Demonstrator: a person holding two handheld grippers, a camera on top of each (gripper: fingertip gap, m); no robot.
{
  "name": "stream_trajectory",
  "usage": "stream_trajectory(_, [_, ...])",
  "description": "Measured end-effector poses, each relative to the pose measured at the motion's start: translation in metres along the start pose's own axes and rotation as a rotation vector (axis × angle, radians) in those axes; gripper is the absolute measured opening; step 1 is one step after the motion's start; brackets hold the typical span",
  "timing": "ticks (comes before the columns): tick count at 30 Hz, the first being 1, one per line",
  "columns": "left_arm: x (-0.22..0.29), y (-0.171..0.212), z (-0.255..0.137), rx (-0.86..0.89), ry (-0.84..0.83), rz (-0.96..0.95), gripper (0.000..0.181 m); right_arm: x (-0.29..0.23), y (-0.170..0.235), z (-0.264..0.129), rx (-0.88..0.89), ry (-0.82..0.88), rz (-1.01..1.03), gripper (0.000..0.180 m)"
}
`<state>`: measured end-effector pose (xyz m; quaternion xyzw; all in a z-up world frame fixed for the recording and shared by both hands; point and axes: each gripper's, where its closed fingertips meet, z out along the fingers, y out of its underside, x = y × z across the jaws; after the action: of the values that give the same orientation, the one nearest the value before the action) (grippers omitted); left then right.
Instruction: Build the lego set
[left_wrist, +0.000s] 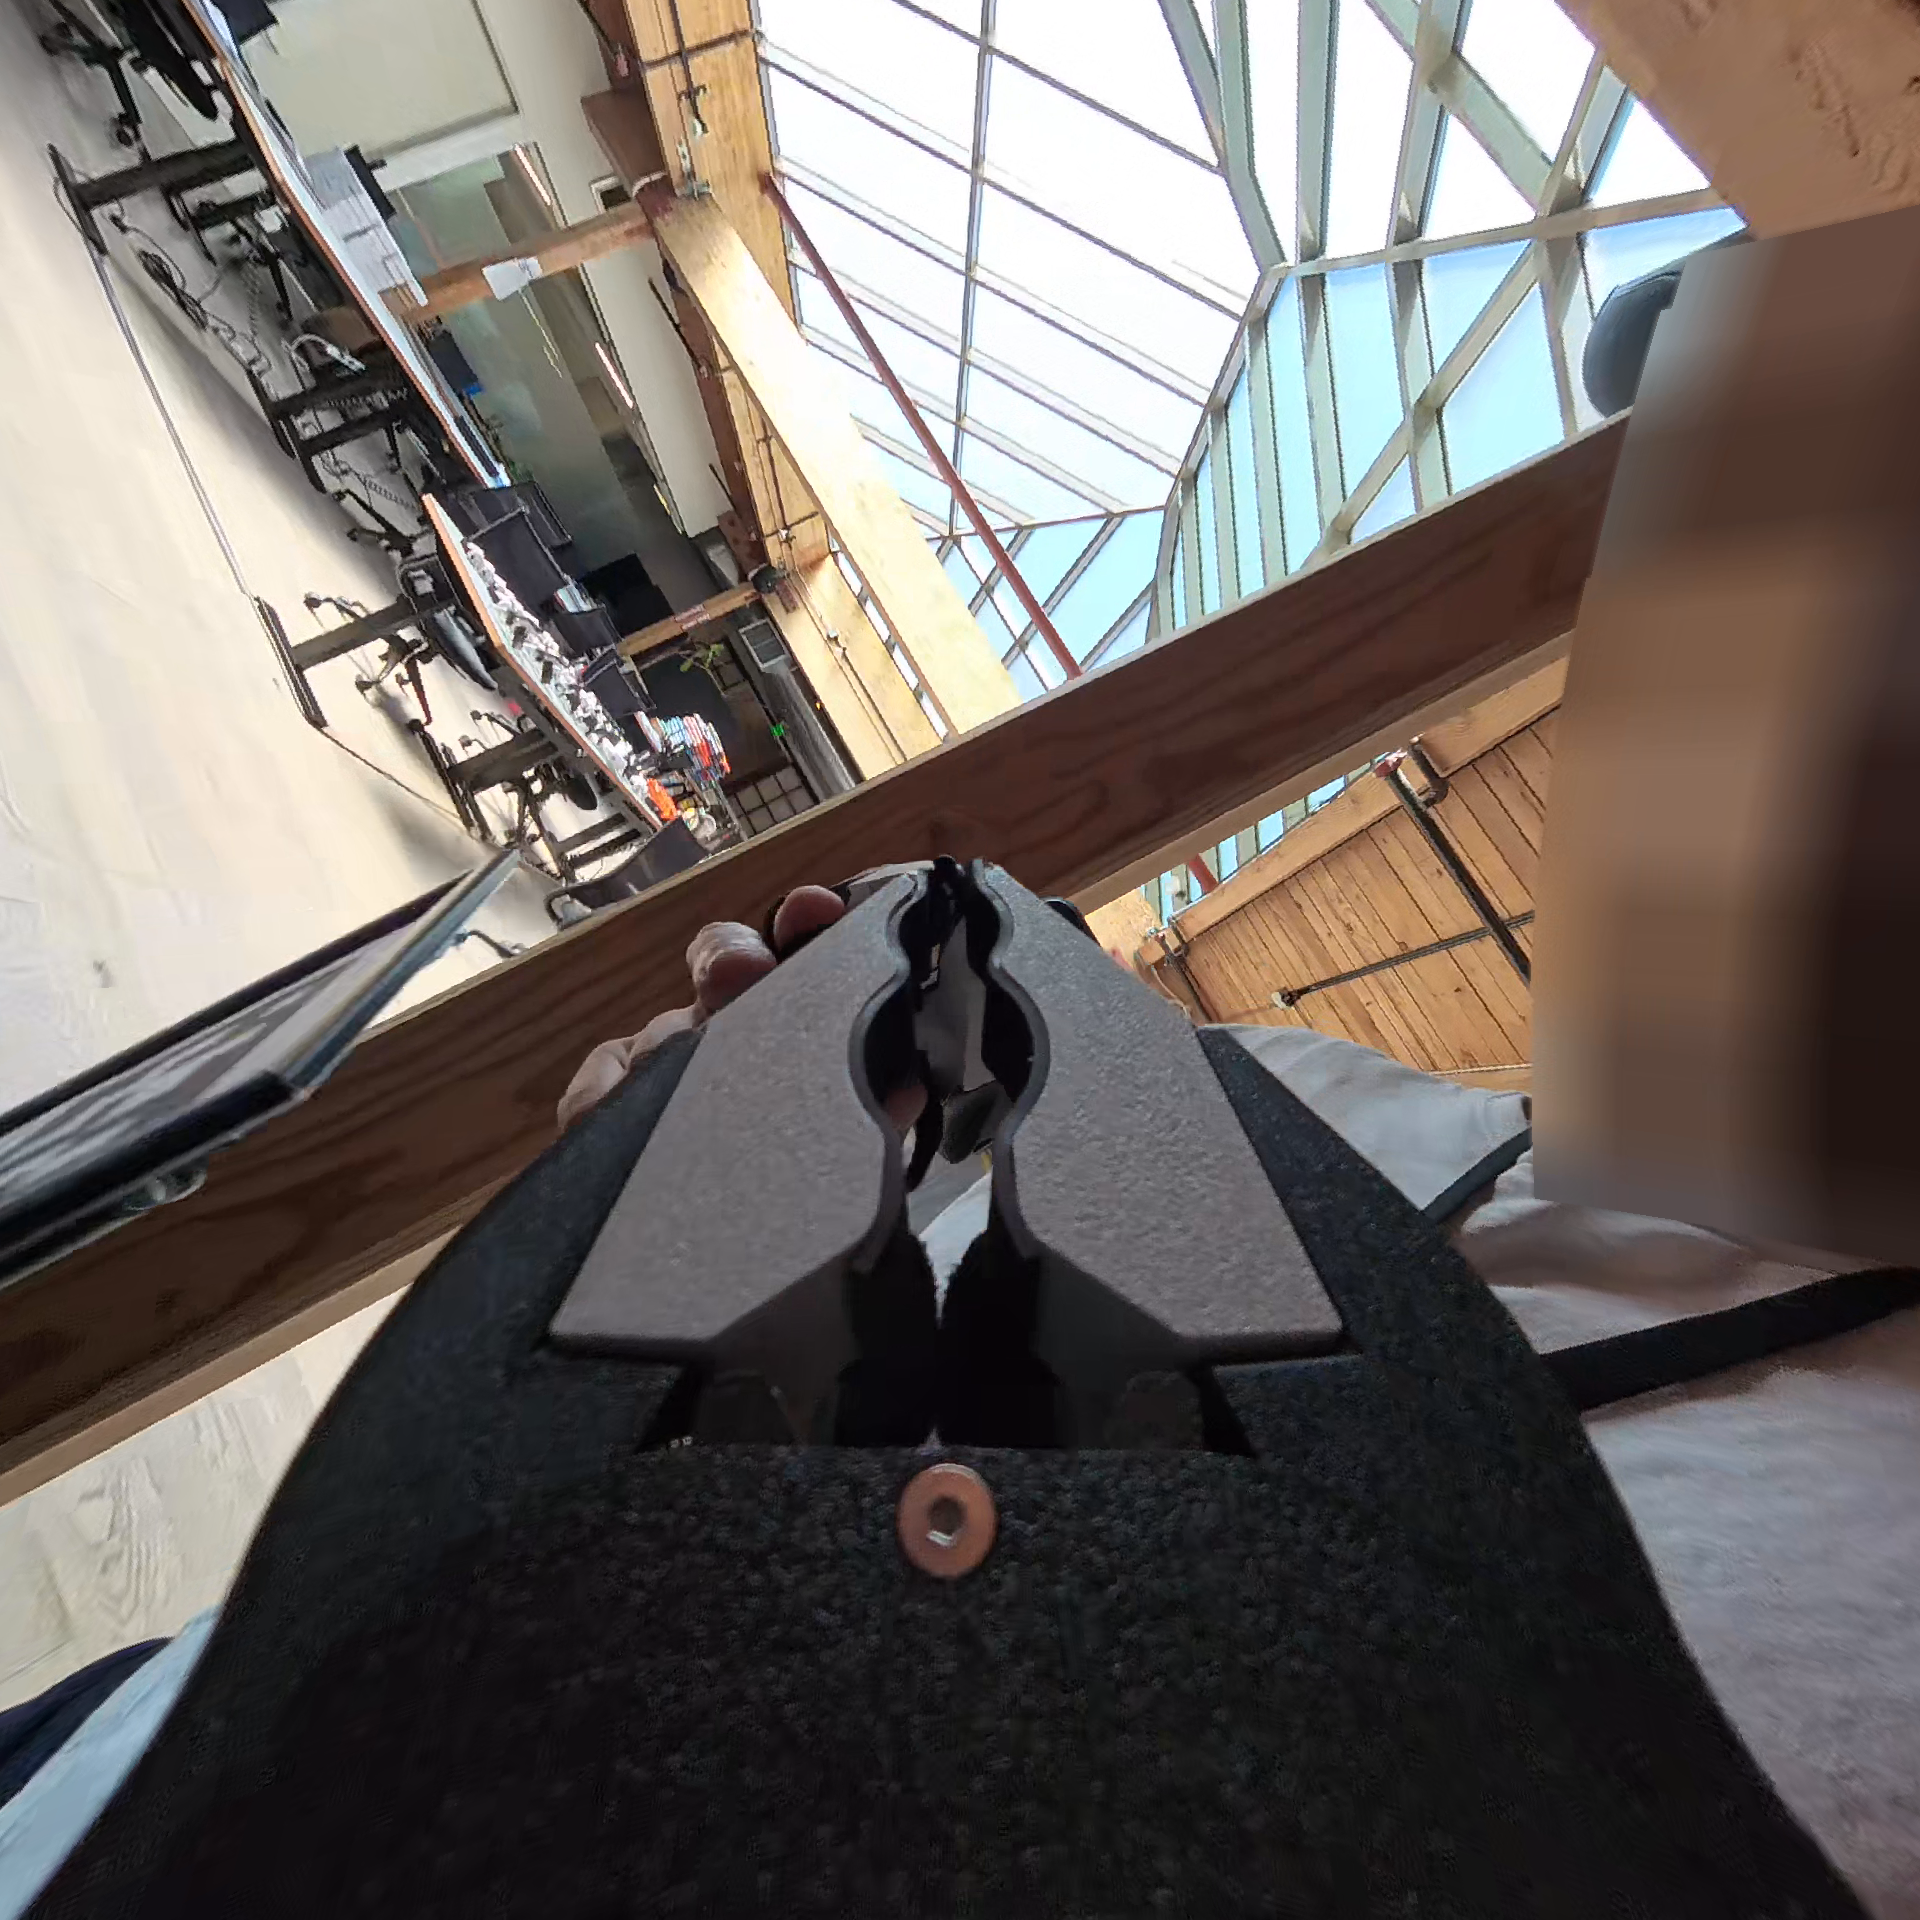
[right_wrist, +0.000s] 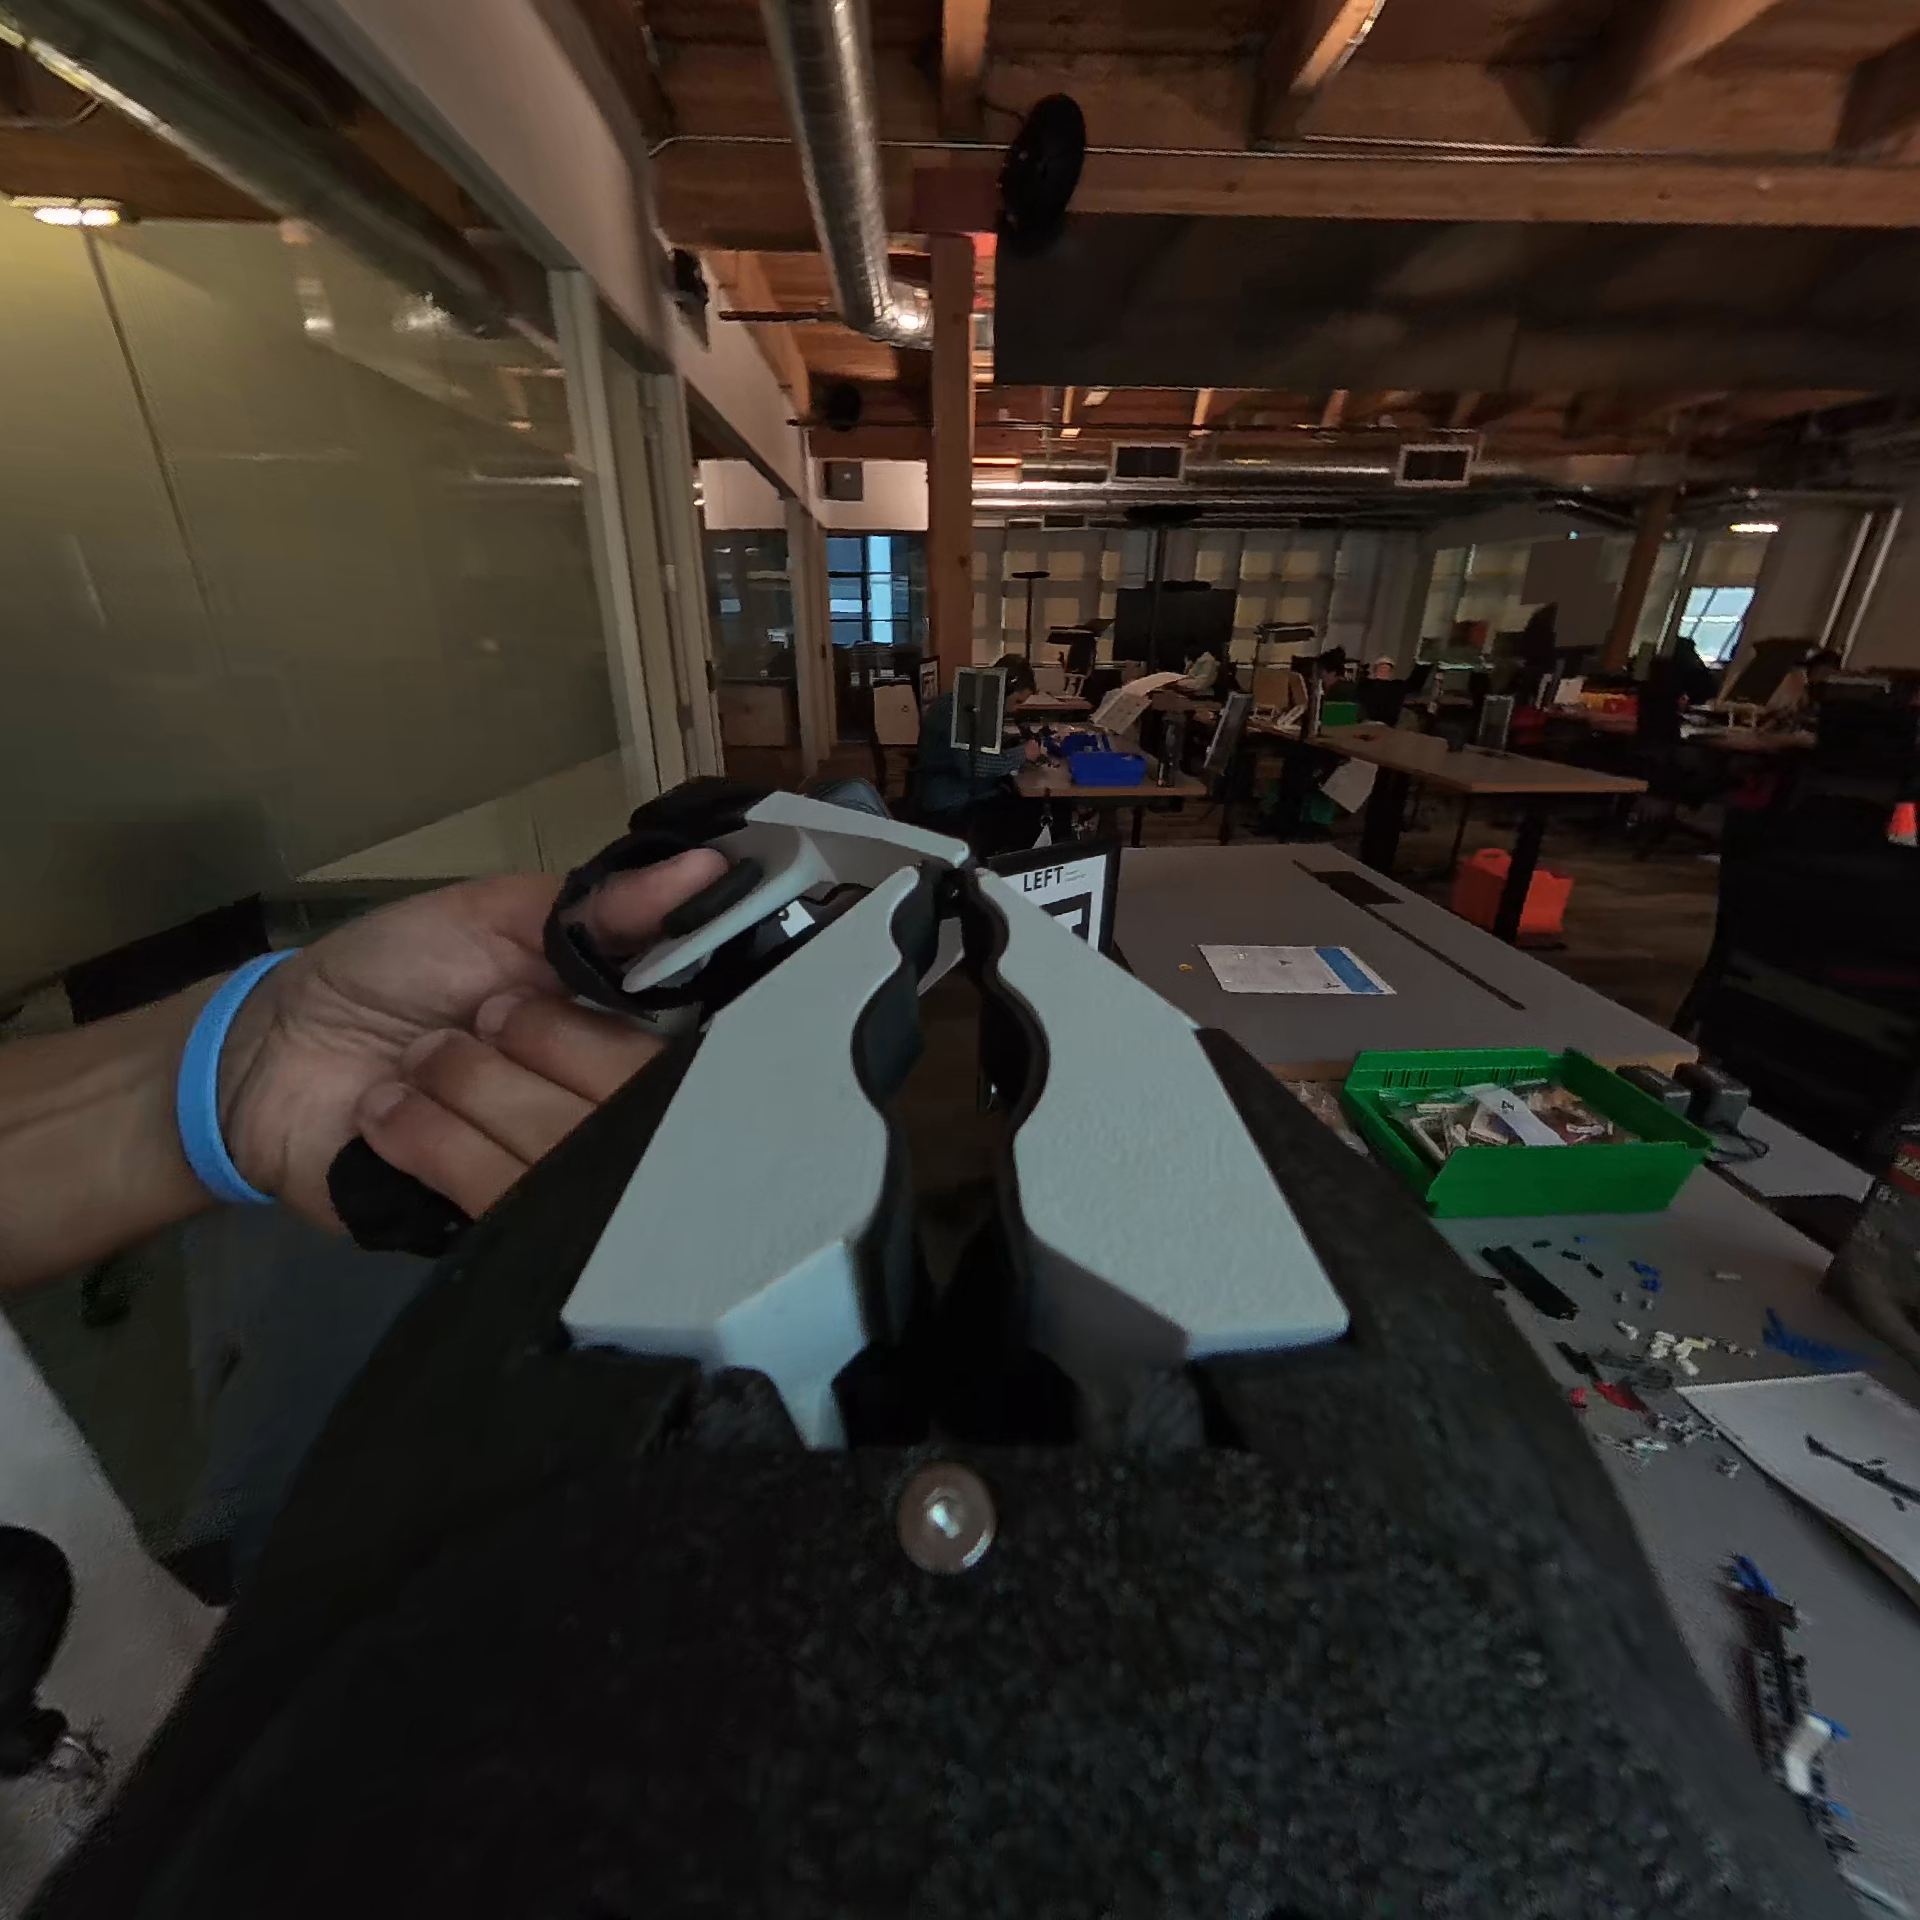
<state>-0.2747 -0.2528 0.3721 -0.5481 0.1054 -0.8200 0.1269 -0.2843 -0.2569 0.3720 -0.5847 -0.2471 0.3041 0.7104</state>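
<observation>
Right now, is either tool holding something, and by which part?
Cannot tell: the left tool and right tool are shut, tips meeting; no piece shows.

The left wrist view tilts steeply upward toward the skylight (left_wrist: 1091, 260) and wooden beam (left_wrist: 1039, 810). The right wrist view faces level across the room, the surface (right_wrist: 1299, 904) low at right. The two views share almost nothing.

Skylight (left_wrist: 1091, 260) glare, dim interior, fisheye edges
</observation>
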Motion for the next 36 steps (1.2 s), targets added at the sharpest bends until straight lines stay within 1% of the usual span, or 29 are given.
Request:
stream_trajectory(2, [-0.006,-0.030,-0.006,-0.073,-0.015,0.000,0.003,0.019,0.002,0.028,0.021,0.058,0.056,0.001])
stream_trajectory(4, [-0.016,-0.053,-0.011,-0.151,-0.038,-0.006,0.003,0.035,0.009,0.047,0.044,0.111,0.072,0.003])
stream_trajectory(7, [-0.039,-0.078,-0.020,-0.231,-0.065,-0.006,0.004,0.057,0.028,0.068,0.077,0.156,0.160,0.003])
stream_trajectory(9, [-0.059,-0.087,-0.027,-0.290,-0.053,-0.022,0.007,0.070,0.046,0.075,0.103,0.207,0.172,0.002])
stream_trajectory(11, [-0.086,-0.092,-0.037,-0.346,-0.042,-0.038,0.011,0.080,0.075,0.079,0.099,0.268,0.138,0.003])
stream_trajectory(13, [-0.119,-0.093,-0.050,-0.400,-0.034,-0.054,0.010,0.087,0.109,0.078,0.102,0.329,0.101,0.003])
stream_trajectory(15, [-0.158,-0.084,-0.066,-0.485,-0.036,-0.045,0.002,0.091,0.147,0.074,0.118,0.380,0.067,0.003])
stream_trajectory(17, [-0.196,-0.072,-0.085,-0.558,-0.027,-0.046,0.002,0.092,0.191,0.068,0.116,0.439,0.019,0.002])
stream_trajectory(20, [-0.247,-0.052,-0.122,-0.664,0.029,-0.056,0.003,0.085,0.255,0.064,0.117,0.503,-0.062,0.002])
stream_trajectory(23, [-0.294,-0.036,-0.174,-0.761,0.098,-0.042,0.006,0.069,0.323,0.073,0.058,0.551,-0.137,0.002])
stream_trajectory(26, [-0.331,-0.016,-0.243,-0.876,0.167,-0.004,0.014,0.039,0.395,0.090,-0.039,0.552,-0.200,0.002])
stream_trajectory(28, [-0.350,-0.002,-0.295,-0.954,0.203,0.023,0.014,0.012,0.436,0.106,-0.090,0.549,-0.199,0.003])
stream_trajectory(29, [-0.355,0.001,-0.316,-0.962,0.213,0.019,0.014,0.000,0.451,0.115,-0.110,0.570,-0.199,0.003])
stream_trajectory(31, [-0.359,-0.001,-0.346,-0.924,0.216,0.000,0.017,-0.023,0.471,0.137,-0.115,0.607,-0.126,0.003])
stream_trajectory(32, [-0.354,-0.004,-0.360,-0.905,0.234,-0.026,0.016,-0.032,0.474,0.148,-0.144,0.610,-0.130,0.003])
stream_trajectory(34, [-0.351,-0.018,-0.381,-0.849,0.241,0.009,0.012,-0.039,0.471,0.161,-0.203,0.634,-0.161,0.003])
stream_trajectory(36, [-0.350,-0.039,-0.397,-0.788,0.250,0.060,0.011,-0.042,0.466,0.173,-0.194,0.614,-0.098,0.003])
